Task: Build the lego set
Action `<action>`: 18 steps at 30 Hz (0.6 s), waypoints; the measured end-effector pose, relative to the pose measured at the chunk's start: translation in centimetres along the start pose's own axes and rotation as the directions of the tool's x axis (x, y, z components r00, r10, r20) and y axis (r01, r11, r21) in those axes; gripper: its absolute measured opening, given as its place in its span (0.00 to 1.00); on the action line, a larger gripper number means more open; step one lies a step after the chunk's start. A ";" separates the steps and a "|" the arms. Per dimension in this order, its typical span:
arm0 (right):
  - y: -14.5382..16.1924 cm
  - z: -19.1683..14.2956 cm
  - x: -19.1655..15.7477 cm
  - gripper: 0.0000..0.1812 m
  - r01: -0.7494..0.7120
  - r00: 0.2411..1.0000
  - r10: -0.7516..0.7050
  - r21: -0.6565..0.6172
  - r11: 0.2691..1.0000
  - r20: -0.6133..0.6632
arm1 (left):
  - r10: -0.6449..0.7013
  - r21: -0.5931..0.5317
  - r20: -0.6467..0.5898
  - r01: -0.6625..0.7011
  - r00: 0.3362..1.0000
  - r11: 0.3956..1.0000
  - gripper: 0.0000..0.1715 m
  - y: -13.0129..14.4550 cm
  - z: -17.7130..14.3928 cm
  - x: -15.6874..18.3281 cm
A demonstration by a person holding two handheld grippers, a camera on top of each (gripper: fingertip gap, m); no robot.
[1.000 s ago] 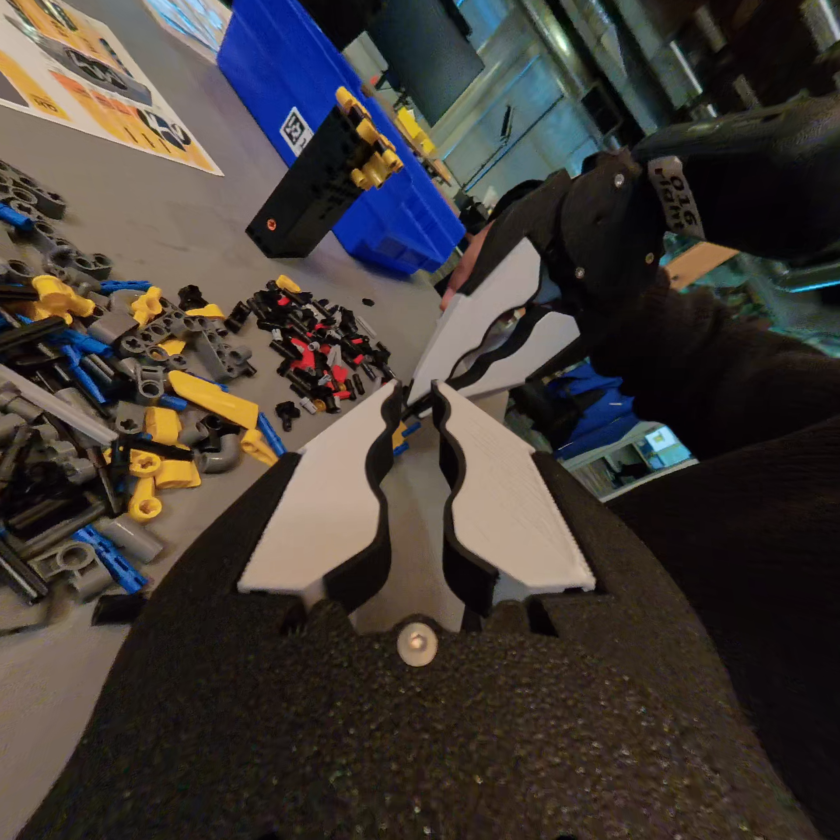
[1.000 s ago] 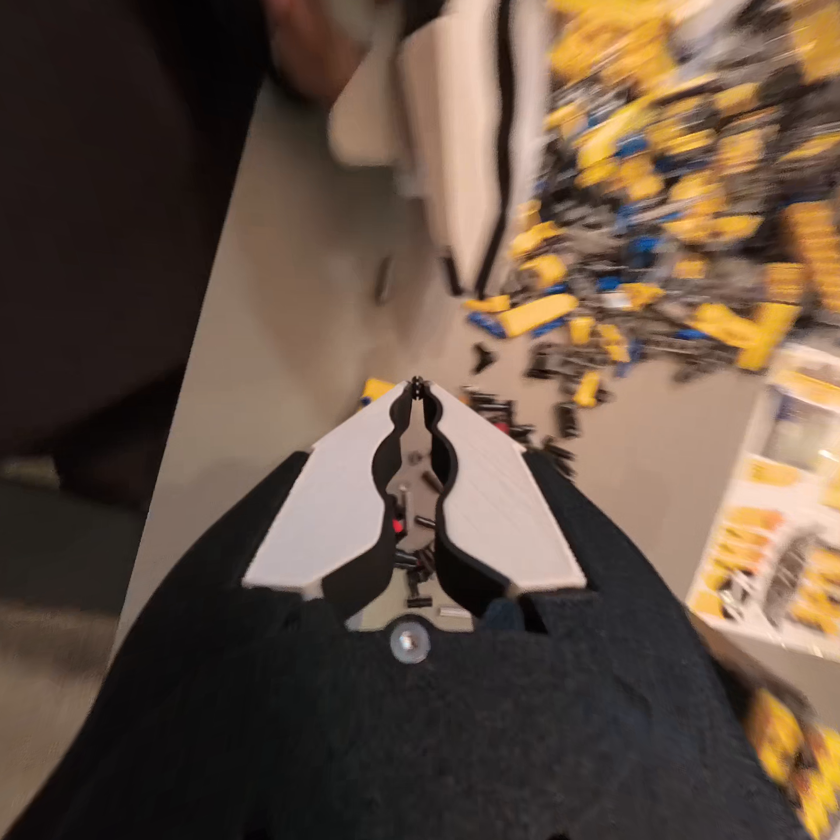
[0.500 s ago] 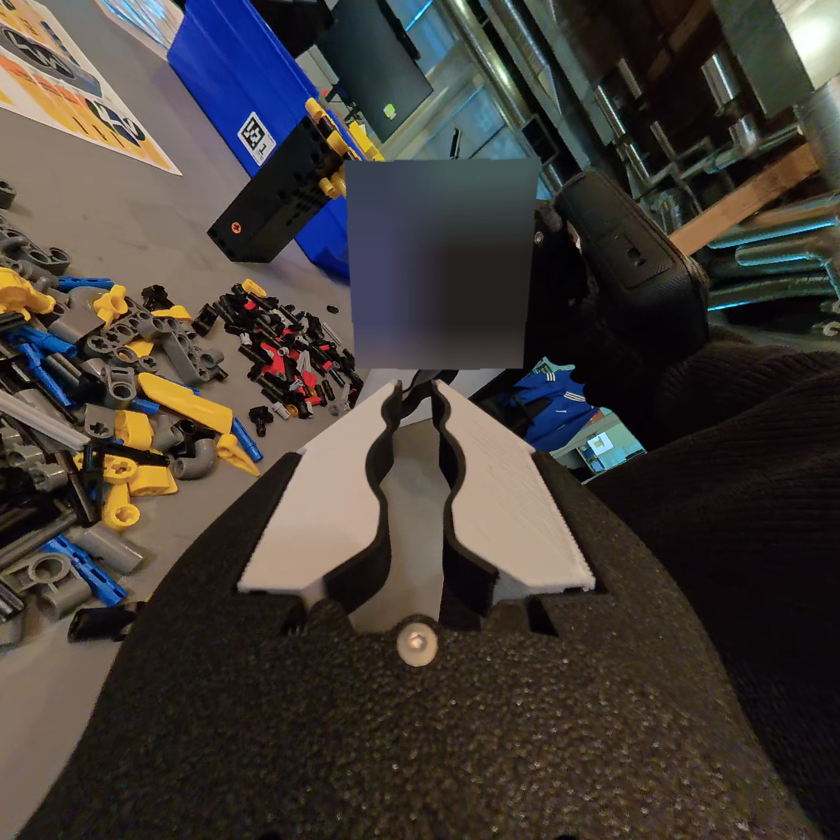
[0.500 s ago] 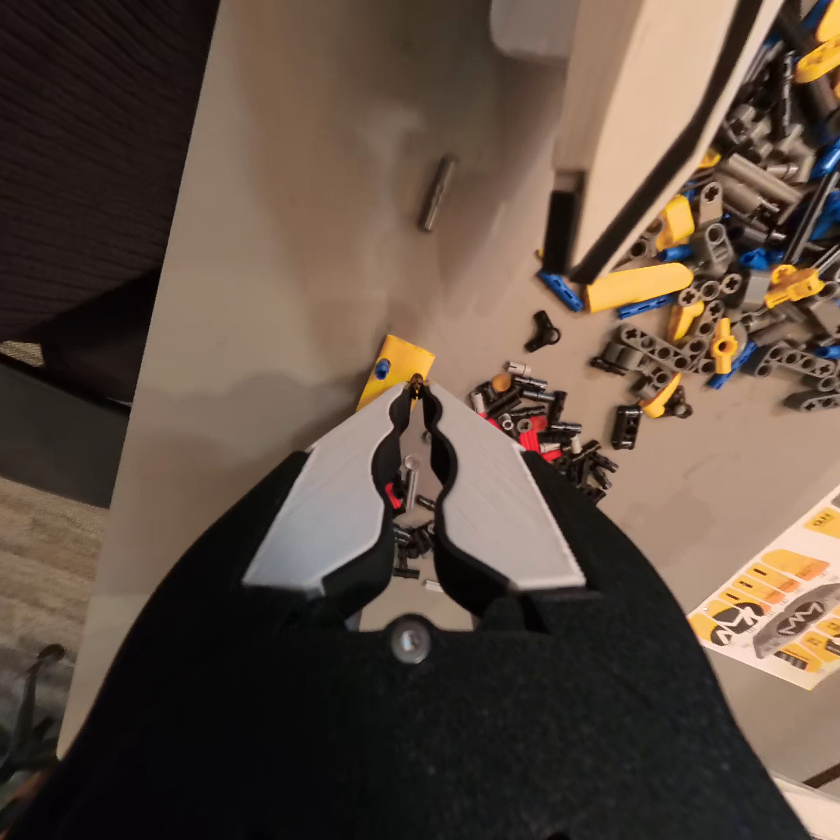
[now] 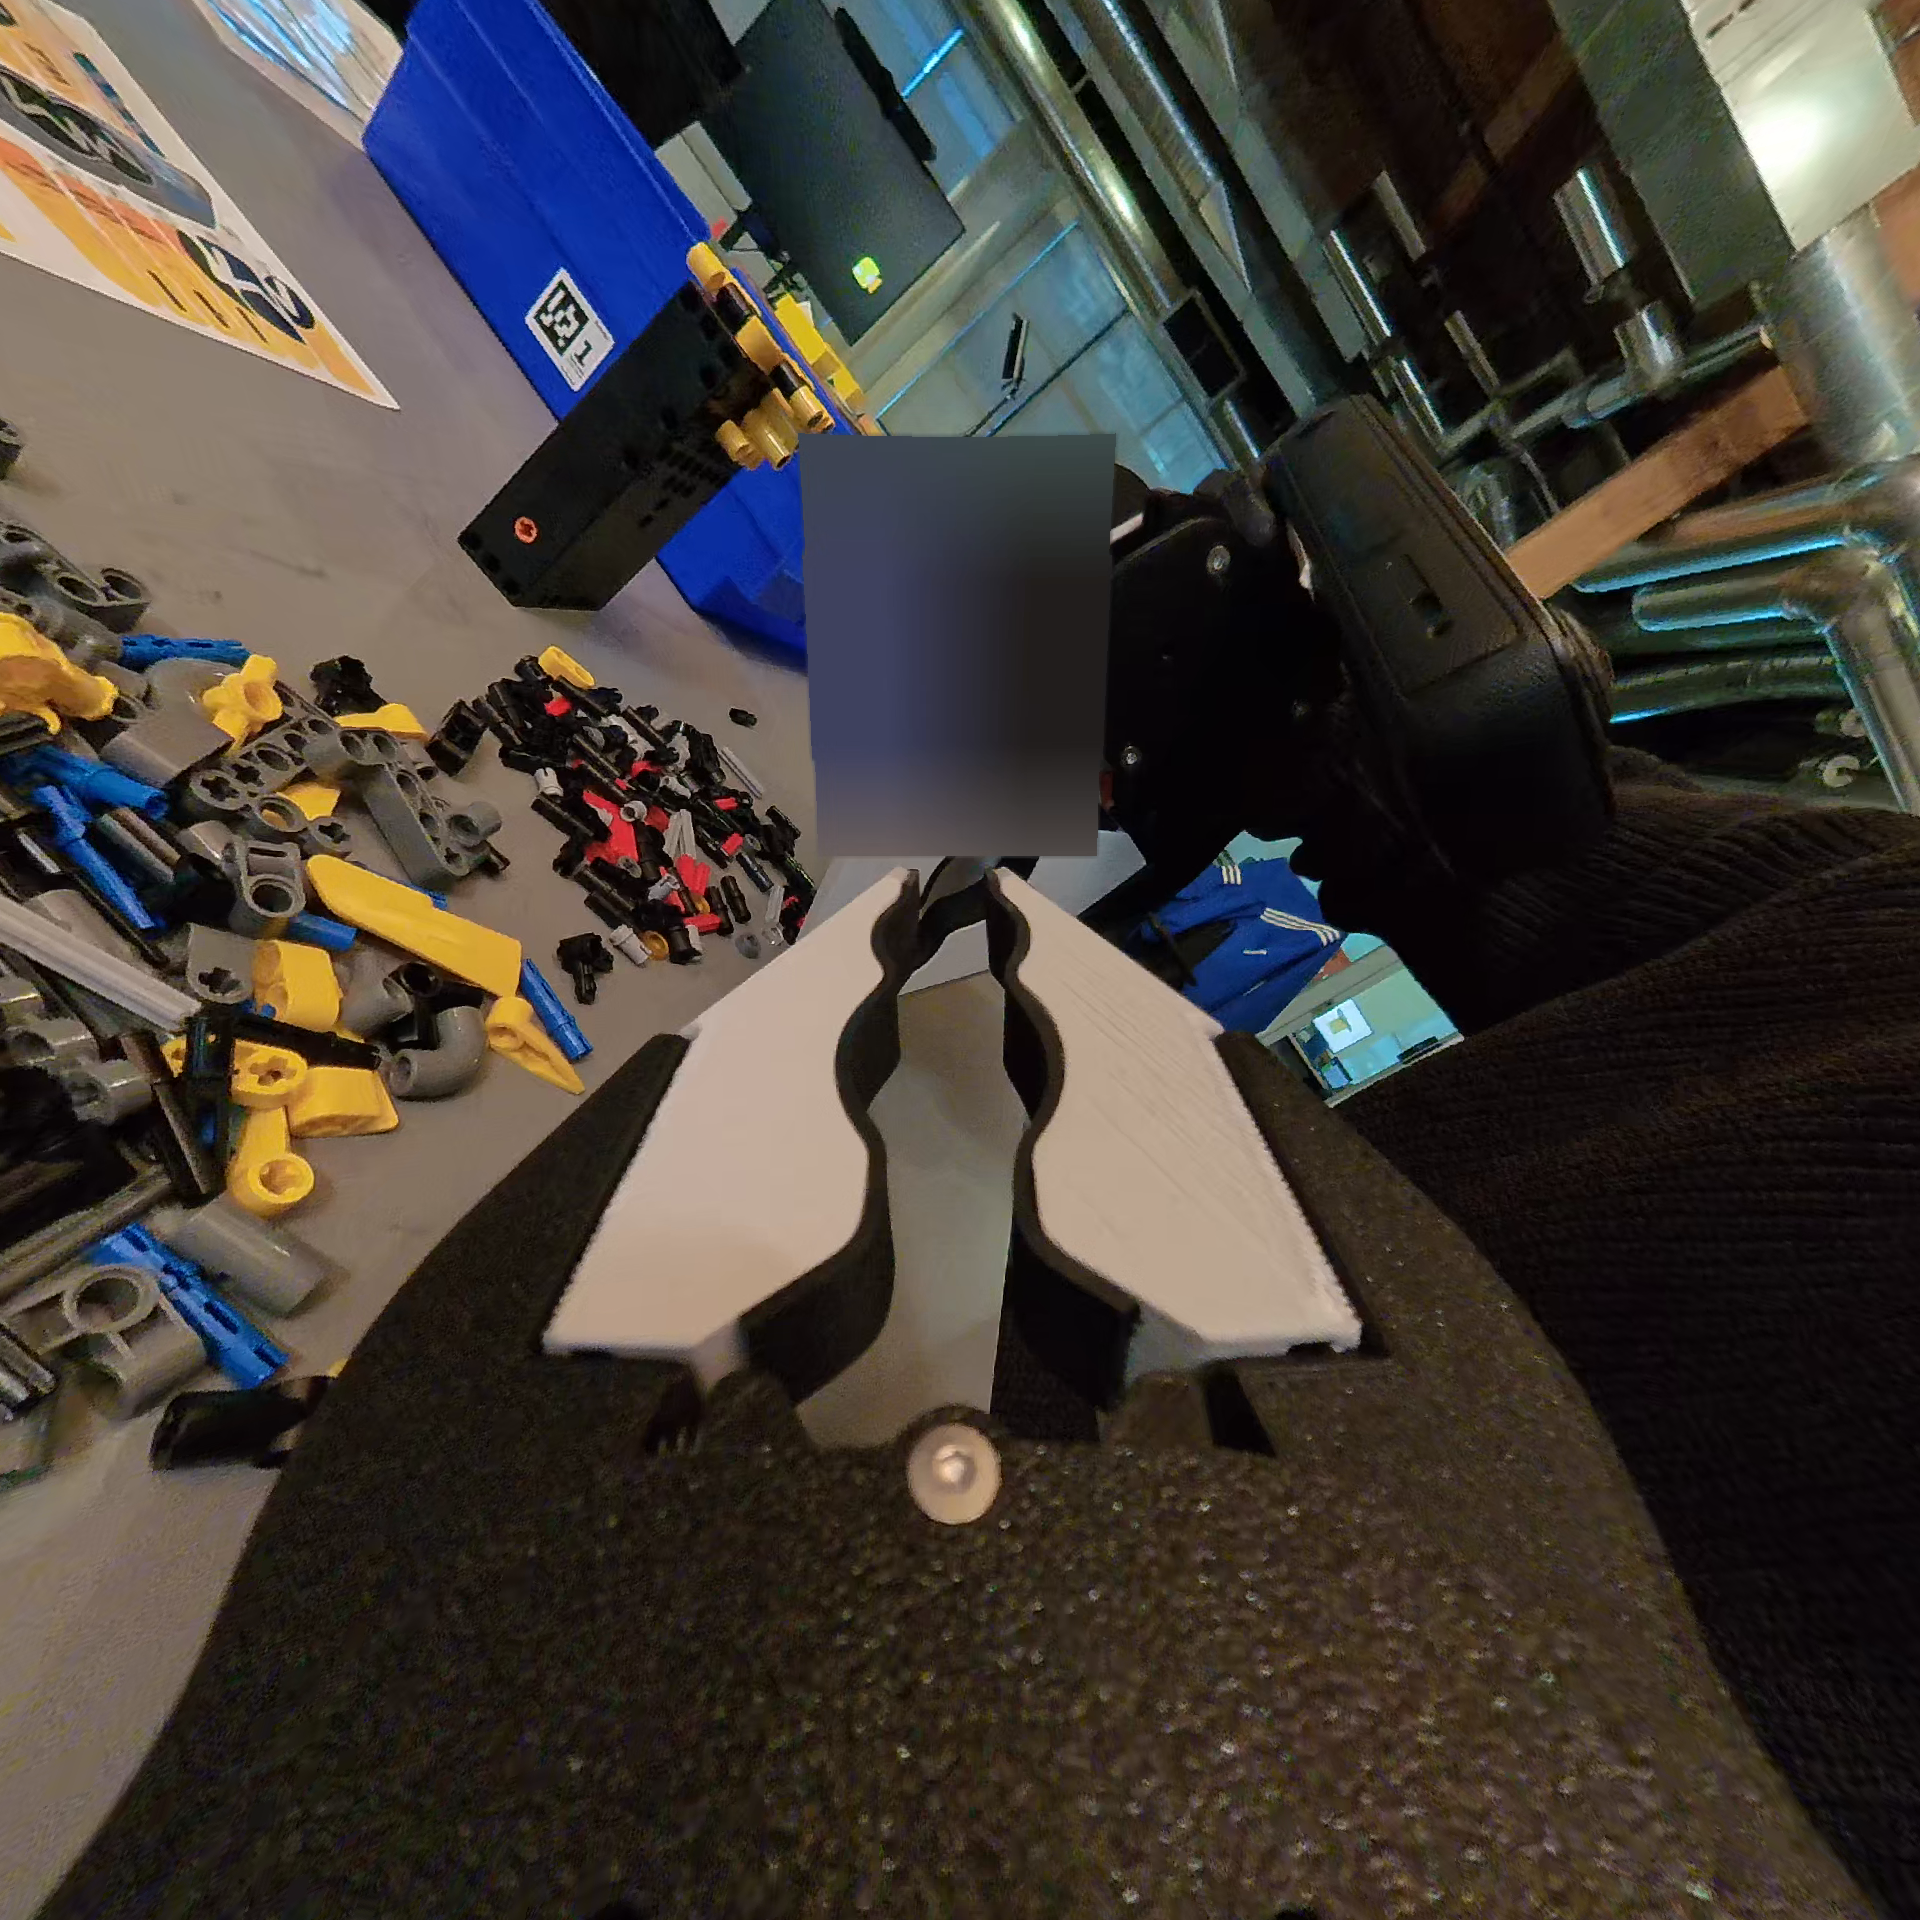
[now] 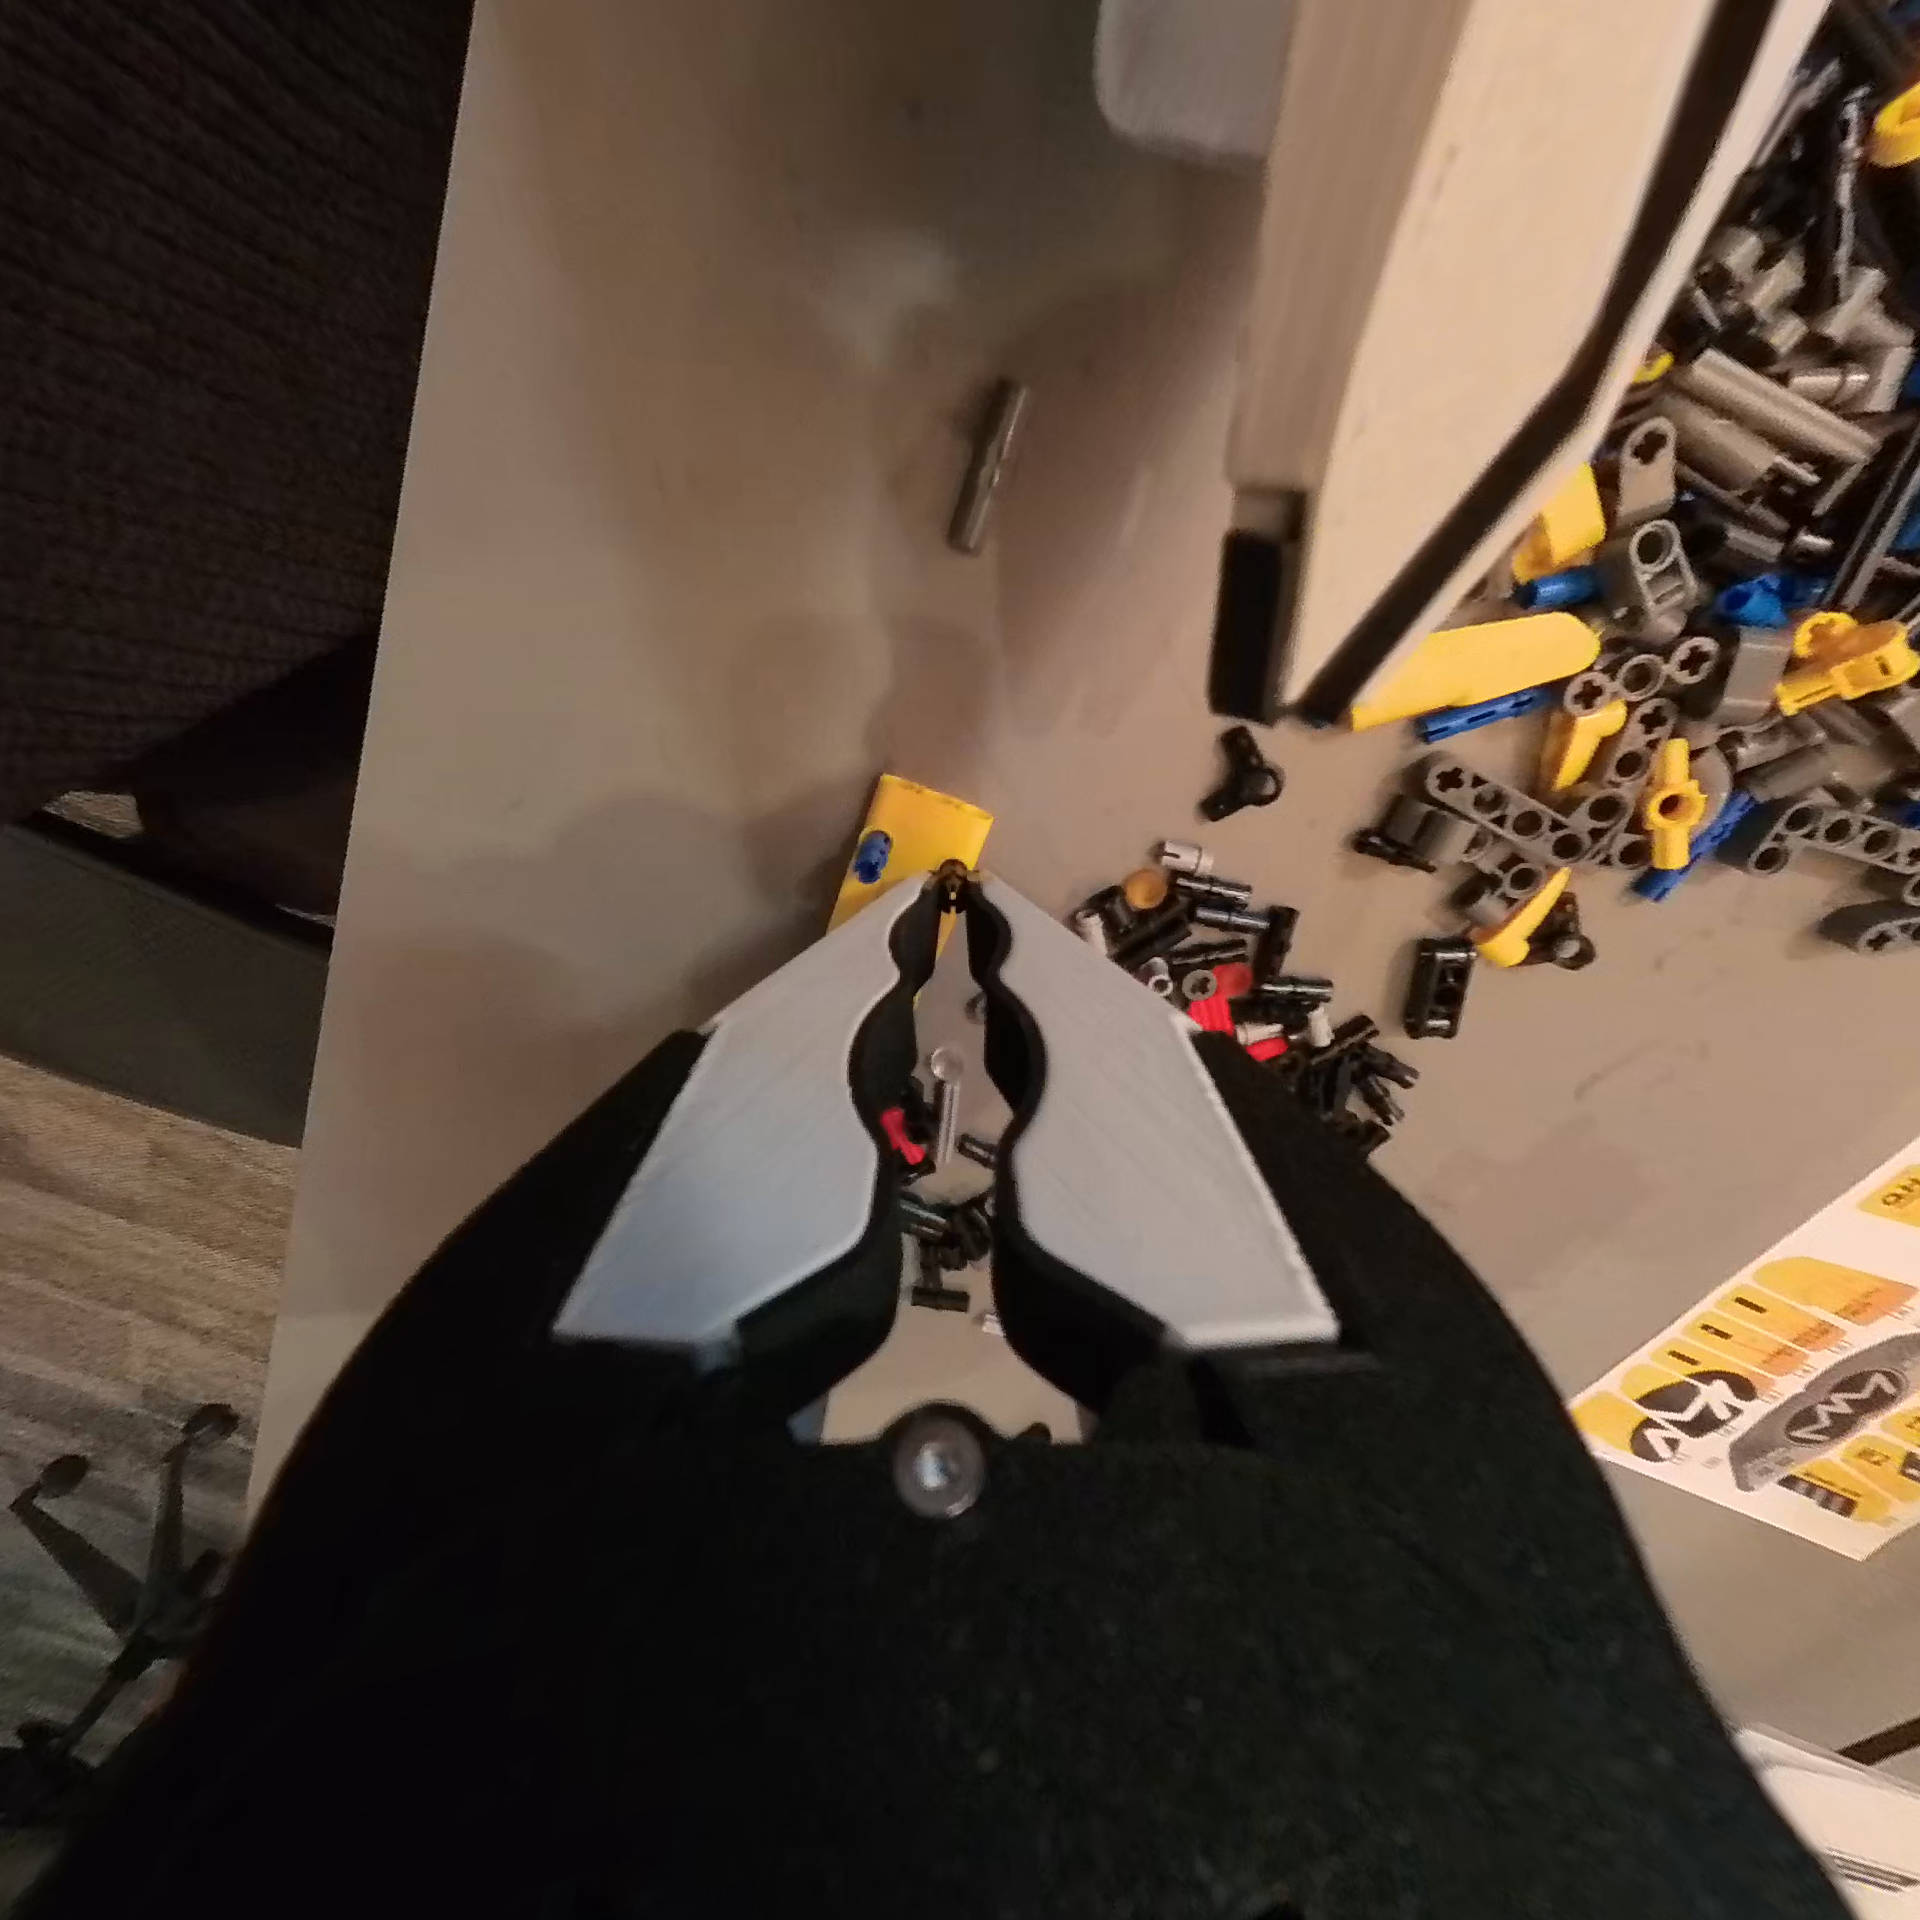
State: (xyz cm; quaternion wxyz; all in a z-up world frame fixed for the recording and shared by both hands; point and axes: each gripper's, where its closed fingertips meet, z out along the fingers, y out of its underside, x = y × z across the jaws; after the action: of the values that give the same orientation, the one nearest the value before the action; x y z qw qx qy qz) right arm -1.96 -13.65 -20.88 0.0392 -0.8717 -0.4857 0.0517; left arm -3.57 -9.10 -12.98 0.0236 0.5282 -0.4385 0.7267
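Looking through the left wrist view, I see my left gripper point(image 5: 951, 883) with its jaws a little apart and nothing between them. A pile of small black and red pins point(image 5: 655, 821) lies at centre left on the grey table point(image 5: 312, 499).

In the right wrist view, my right gripper point(image 6: 951, 883) pinches a tiny yellow-and-black pin point(image 6: 951, 871) at its tips, above a yellow piece point(image 6: 914, 842) at frame centre.

2 grippers: left gripper point(image 5: 951, 883), right gripper point(image 6: 953, 881). 1 blue bin point(image 5: 540, 239), 1 black block point(image 5: 613, 488), 1 grey axle point(image 6: 987, 473). Loose bricks point(image 5: 208, 883): approx. dozens, too jumbled to count.
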 end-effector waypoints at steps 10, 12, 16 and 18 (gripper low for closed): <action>-0.2 0.0 0.0 0.02 -0.035 0.999 0.035 -0.006 0.999 0.014 | -0.006 0.004 -0.004 0.006 1.000 1.000 0.07 -0.1 -0.1 0.0; -0.2 0.0 0.0 0.02 -0.034 0.999 0.035 -0.014 0.999 0.015 | -0.007 0.003 -0.004 0.007 1.000 1.000 0.07 -0.1 -0.1 0.0; -0.2 0.1 0.0 0.02 -0.026 1.000 0.027 -0.038 0.999 0.011 | -0.013 0.006 -0.007 0.013 1.000 1.000 0.07 -0.1 -0.1 -0.1; -0.2 0.1 0.0 0.02 -0.018 1.000 0.018 -0.051 0.999 0.004 | -0.015 0.007 -0.008 0.015 1.000 1.000 0.07 -0.1 -0.1 -0.1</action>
State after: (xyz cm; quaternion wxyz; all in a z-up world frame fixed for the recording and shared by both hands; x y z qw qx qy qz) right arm -2.16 -13.56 -20.93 0.0155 -0.8767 -0.4790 0.0414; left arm -3.55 -8.91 -12.94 0.0287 0.5287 -0.4318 0.7302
